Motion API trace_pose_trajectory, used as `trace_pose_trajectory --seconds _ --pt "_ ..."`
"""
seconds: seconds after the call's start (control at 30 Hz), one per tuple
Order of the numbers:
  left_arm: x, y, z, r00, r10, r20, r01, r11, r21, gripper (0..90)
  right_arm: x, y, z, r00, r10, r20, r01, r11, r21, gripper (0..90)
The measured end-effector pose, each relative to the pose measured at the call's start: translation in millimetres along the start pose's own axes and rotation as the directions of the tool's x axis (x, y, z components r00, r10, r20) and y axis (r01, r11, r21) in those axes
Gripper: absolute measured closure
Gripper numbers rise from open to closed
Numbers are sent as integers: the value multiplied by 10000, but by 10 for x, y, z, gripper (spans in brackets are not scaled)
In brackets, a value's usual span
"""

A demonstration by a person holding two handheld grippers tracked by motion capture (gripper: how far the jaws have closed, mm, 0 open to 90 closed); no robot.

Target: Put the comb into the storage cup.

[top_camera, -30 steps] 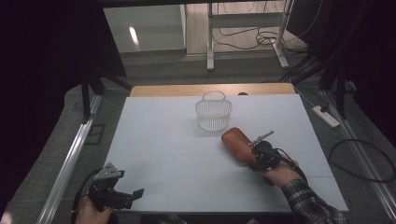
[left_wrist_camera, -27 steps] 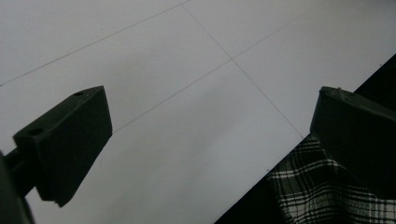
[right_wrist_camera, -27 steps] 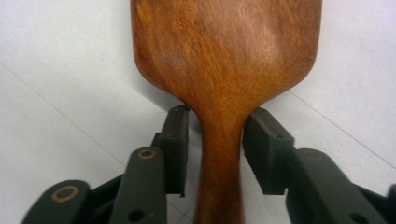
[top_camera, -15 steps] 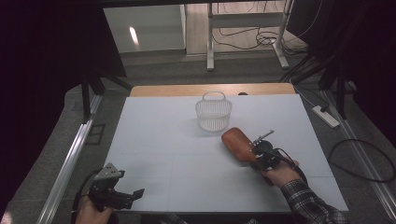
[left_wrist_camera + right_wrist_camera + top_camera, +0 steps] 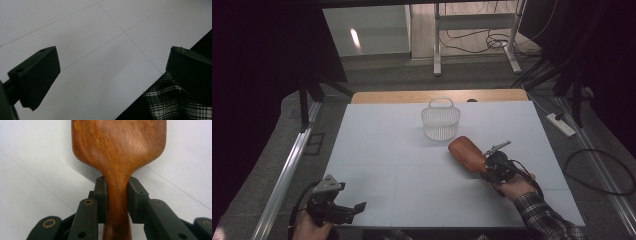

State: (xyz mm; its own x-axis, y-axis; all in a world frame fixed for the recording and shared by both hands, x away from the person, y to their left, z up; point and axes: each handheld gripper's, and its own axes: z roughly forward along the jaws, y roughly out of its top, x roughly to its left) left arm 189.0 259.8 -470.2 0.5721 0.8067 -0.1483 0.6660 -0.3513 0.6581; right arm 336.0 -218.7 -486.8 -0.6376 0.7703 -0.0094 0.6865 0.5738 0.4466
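So nearest to the person, the left tool [image 5: 344,212] sits at the front-left corner of the white desk [image 5: 377,150], its two black jaws spread wide apart with nothing but bare desk surface between them. A bit of plaid sleeve [image 5: 172,105] shows just past the desk edge in the left gripper view. Over on the right, the right tool [image 5: 117,192] has just been closing and its pads are clamped on the narrow neck of the reddish-brown wooden paddle-shaped brush [image 5: 117,147], which lies on the desk right of centre with its broad head pointing away. Just beyond that head stands a small white plastic mesh basket with a handle [image 5: 440,120], near but apart.
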Motion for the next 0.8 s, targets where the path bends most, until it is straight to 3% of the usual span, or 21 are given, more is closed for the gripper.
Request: trace_pose_trajectory --seconds 0.57,0.8 --pt "9 6 -15 10000 -46 73 47 9999 -140 0 -9 -23 -148 9992 100 -393 -130 9969 -776 720" --pt "22 42 -33 9999 -25 112 29 9992 -409 0 8 -21 -222 9986 38 -520 -100 9929 -1185 720"
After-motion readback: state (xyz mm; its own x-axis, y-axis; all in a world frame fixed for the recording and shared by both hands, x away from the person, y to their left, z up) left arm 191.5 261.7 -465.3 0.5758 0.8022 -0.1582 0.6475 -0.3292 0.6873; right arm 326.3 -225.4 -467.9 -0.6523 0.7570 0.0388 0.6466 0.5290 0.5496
